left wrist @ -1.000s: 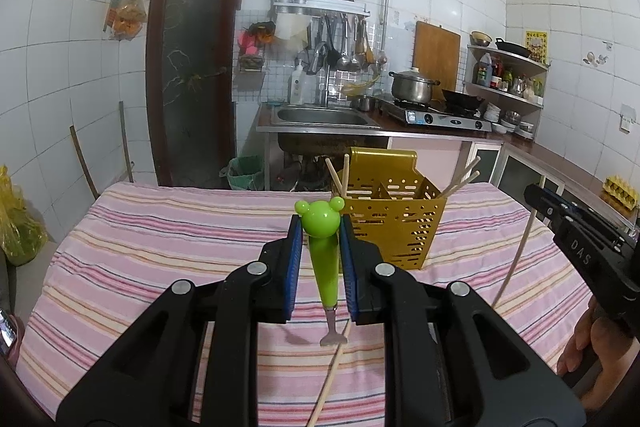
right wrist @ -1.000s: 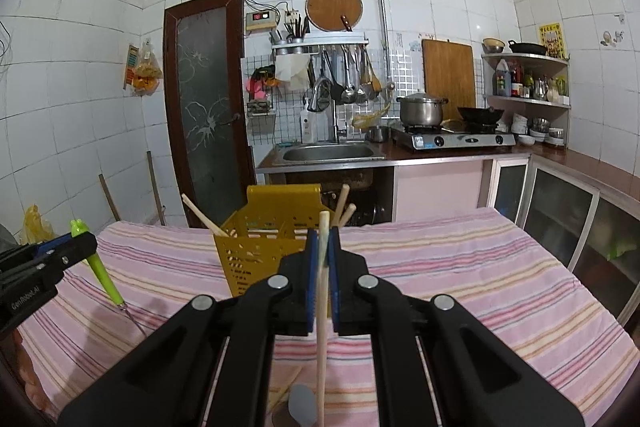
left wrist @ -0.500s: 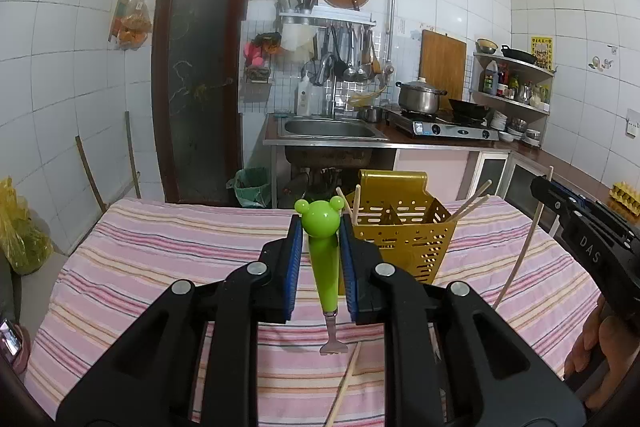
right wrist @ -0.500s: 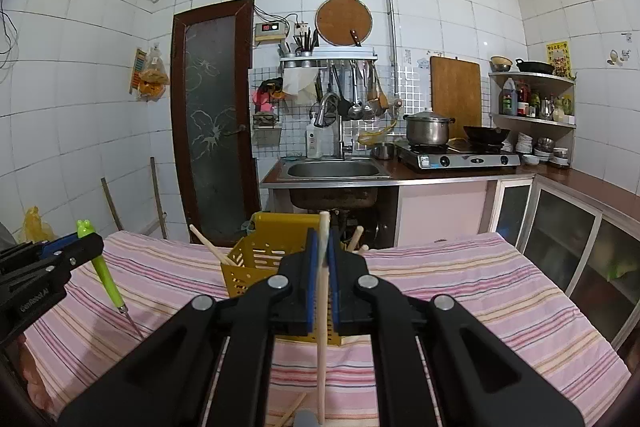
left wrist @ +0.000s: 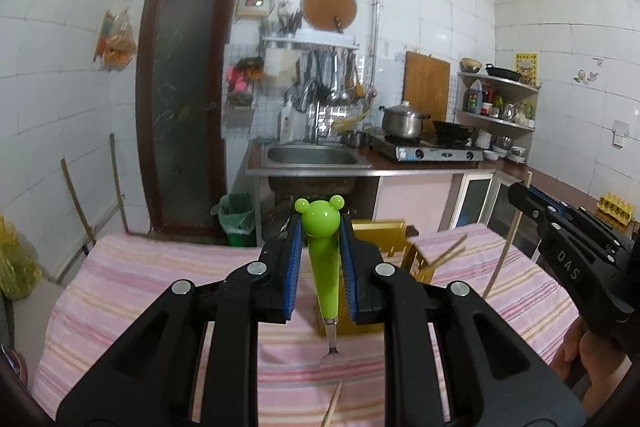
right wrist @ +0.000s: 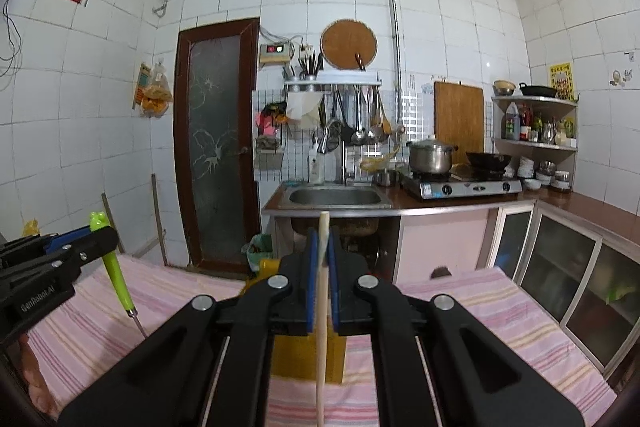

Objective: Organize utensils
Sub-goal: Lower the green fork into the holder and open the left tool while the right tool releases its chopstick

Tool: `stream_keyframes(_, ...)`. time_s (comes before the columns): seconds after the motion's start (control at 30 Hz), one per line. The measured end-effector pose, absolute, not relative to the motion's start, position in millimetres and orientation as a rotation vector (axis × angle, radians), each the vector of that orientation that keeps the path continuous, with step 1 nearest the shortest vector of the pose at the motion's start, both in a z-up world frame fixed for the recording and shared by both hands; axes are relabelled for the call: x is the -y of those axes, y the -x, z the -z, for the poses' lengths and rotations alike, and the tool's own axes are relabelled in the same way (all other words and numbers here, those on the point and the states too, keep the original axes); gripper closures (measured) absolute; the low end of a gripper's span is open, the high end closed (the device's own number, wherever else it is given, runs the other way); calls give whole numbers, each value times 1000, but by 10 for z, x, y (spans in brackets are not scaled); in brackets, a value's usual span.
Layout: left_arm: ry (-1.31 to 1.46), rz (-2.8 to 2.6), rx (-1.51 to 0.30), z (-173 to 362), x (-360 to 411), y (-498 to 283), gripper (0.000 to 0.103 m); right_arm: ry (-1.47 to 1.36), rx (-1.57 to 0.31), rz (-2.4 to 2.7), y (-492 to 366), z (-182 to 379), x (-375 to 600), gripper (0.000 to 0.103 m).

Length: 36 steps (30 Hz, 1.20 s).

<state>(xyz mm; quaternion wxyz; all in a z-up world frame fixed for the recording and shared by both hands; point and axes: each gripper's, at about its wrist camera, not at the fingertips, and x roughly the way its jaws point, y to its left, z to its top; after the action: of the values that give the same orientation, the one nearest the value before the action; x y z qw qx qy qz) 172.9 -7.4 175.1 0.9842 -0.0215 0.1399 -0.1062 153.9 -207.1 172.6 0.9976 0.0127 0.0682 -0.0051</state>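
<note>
Now both of your hands sit higher than a second ago: in each wrist view the striped tablecloth has dropped toward the bottom of the frame and more wall and ceiling show above.

Your left tool is clamped on the green fork, its blue pads pressing the handle from either side. The fork stands upright at the centre of the left wrist view, bear-shaped head on top, metal tines hanging below the pads over the table. The grip looks the same as before.

Your right tool is closed tight on a wooden chopstick, which runs nearly vertically through the pads at centre frame, its end poking up in front of the sink and its length trailing off the bottom edge.

The yellow utensil holder stood clear above the left tool a second ago; it now lies mostly behind the tool's fingers, just right of centre, with chopsticks sticking out of it to the right. In the right wrist view only patches of it show beside and under the tool.

One loose chopstick lies on the cloth at the bottom centre of the left view. Your right tool appears at that view's right edge, your left tool with the fork at the left edge of the right view.
</note>
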Motion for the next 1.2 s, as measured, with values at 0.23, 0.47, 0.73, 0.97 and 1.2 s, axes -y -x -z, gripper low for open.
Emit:
stream_keyframes(0.23,59,238,-237,-2057,221,-2061,86,-12,-66,14,-1766,-2162,2046,97)
stream_keyframes(0.47,29,239,-210,-2078,492,-2539,86,-41,-40,33,-2257,-2307,2114,98)
stream_keyframes(0.73,9,230,-282,-1552,686,-3171,86,-56,-61,60,-2815,-1795,2172,98)
stream_keyframes(0.97,0,208,-379,-1105,657,-3437,85,-35,-165,84,-2997,-1379,2201,97)
stream_keyframes(1.2,61,206,-431,-1288,400,-3228,55,-26,-274,136,-2829,-1430,2293,59)
